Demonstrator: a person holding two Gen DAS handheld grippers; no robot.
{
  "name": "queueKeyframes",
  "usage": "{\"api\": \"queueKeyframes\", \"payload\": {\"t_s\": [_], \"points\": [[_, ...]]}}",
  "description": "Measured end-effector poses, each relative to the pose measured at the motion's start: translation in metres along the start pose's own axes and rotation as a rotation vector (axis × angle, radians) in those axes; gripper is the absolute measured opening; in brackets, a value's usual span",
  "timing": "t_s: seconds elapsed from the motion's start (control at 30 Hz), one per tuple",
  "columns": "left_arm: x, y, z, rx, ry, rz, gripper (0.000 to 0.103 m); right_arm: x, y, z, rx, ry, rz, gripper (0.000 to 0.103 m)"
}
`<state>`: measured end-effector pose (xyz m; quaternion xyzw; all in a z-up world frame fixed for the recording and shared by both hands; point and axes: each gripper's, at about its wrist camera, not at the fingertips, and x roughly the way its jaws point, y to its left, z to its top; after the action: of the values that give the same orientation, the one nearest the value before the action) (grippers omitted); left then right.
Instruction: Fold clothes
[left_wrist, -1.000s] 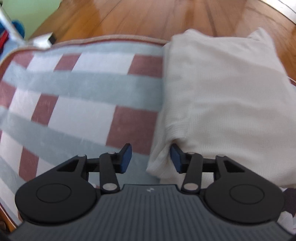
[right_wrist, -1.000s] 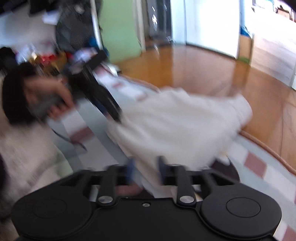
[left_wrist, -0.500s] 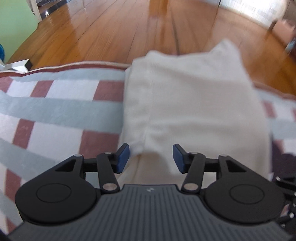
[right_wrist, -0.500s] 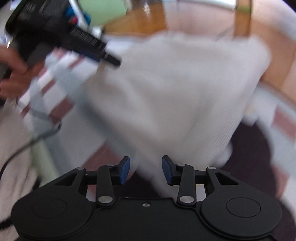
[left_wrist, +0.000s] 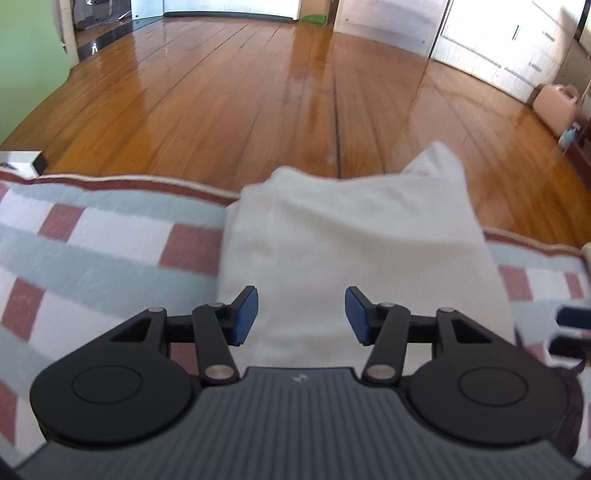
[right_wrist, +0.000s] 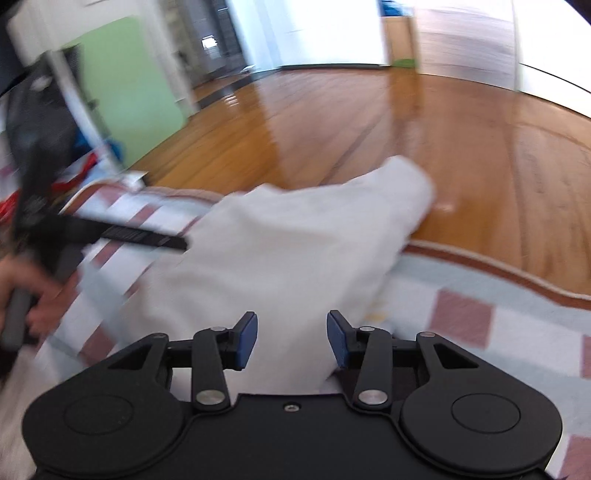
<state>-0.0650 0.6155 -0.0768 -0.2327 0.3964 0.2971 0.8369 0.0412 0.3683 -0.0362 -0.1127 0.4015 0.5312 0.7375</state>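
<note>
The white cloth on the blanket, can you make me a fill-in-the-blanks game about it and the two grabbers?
1. The folded white cloth lies on a blanket with a ____ pattern.
2. Beyond the blanket's edge the floor is made of ____.
3. The left gripper has ____ pads, and its jaws stand apart.
4. Between the pads of the right gripper you see the ____, and nothing is pinched.

Missing words: checked; wood; blue; white cloth

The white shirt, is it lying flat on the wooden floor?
No, the white shirt lies folded on the checked blanket, with only its far end reaching past the blanket's edge towards the wooden floor.
</note>
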Motion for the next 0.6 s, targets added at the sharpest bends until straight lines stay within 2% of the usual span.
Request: {"api": "queueKeyframes", "payload": {"t_s": [0.07,0.17,0.23,0.3,0.37,0.43,0.5,0.6], "points": [[0.009,-0.006,0.010,-0.016,0.011,-0.033,0.051,0.014,-0.017,0.024,0.050,0.006,0.003,0.047],[0.021,-0.012,0.015,-0.063,0.011,-0.110,0.054,0.047,-0.049,0.050,0.176,0.074,0.138,0.045],[0.027,-0.015,0.016,-0.068,0.012,-0.142,0.054,0.063,-0.060,0.058,0.244,0.099,0.111,0.046],[0.030,-0.018,0.008,-0.011,0.019,-0.125,0.054,0.068,-0.058,0.062,0.226,0.105,0.083,0.046],[0.031,-0.017,0.005,0.005,0.013,-0.107,0.054,0.075,-0.058,0.066,0.210,0.113,0.047,0.046],[0.031,-0.014,0.003,0.009,0.005,-0.089,0.054,0.083,-0.061,0.072,0.205,0.122,0.004,0.052],[0.035,-0.006,0.004,-0.023,-0.006,-0.082,0.054,0.099,-0.075,0.081,0.250,0.134,-0.028,0.059],[0.038,0.008,0.001,-0.066,-0.026,-0.090,0.054,0.136,-0.096,0.092,0.327,0.172,-0.051,0.060]]}}
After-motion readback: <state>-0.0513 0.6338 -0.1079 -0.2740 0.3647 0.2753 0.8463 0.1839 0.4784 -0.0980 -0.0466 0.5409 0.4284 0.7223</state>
